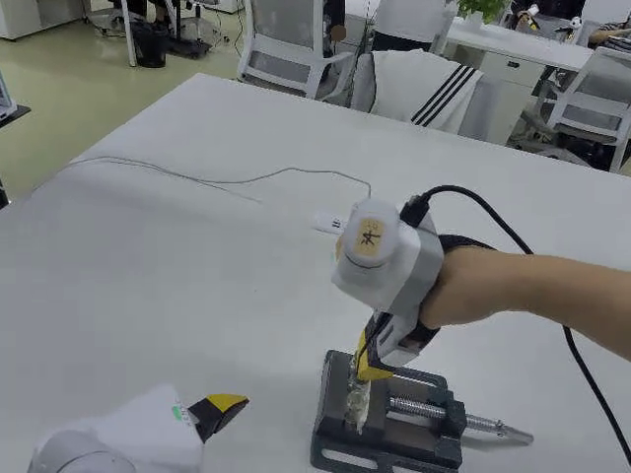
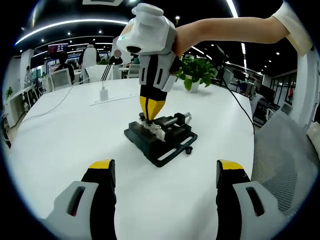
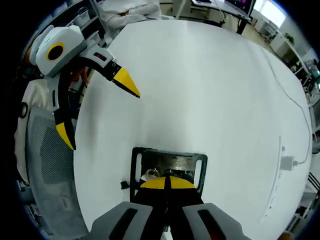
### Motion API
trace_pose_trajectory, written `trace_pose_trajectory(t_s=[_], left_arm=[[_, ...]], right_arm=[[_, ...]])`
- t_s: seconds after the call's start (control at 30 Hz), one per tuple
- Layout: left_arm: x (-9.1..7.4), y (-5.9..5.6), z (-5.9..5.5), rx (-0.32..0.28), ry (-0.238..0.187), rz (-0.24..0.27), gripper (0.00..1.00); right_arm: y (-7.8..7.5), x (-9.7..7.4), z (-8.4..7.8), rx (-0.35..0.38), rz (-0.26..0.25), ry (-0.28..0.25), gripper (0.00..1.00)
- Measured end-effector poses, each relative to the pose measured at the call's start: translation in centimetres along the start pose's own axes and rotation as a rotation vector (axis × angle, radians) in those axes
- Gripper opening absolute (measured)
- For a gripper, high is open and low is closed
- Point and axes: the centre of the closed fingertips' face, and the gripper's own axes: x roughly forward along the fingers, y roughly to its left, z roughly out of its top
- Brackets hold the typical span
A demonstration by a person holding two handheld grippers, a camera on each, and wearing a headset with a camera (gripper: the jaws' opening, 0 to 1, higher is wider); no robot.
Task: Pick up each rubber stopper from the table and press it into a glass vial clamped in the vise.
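This is an open-plan office. In the head view, mesh swivel chairs (image 1: 286, 44) stand at twelve o'clock beyond the white table (image 1: 148, 276), with a desk (image 1: 508, 44) at one o'clock. The left gripper view has ceiling strip lights (image 2: 65, 24) at eleven o'clock, a potted plant (image 2: 197, 70) at one and seated people (image 2: 62, 62) at ten.

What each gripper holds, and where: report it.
Left gripper: nothing, jaws open. Right gripper: jaws shut over the vise; whether they pinch anything cannot be told.

Right gripper (image 3: 167, 184) jaws together above vise (image 3: 172, 160), white table (image 3: 200, 90)
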Motion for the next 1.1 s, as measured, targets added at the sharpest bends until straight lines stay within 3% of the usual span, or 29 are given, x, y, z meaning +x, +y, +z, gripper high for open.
trace_pose_trajectory(t_s=[0.2,0.73,1.1], left_arm=[[-0.03,-0.04,0.24,0.003,-0.004,0.000,0.81],[-0.28,-0.41,0.49,0.019,-0.005,-0.002,0.81],[-0.35,0.08,0.97,0.024,-0.012,0.010,0.81]], right_arm=[[-0.03,-0.14,-0.25,0.023,0.015,-0.021,0.00],[0.12,-0.20,-0.26,0.016,-0.005,-0.022,0.00],[0.18,-0.38,-0.31,0.037,-0.013,-0.070,0.00]])
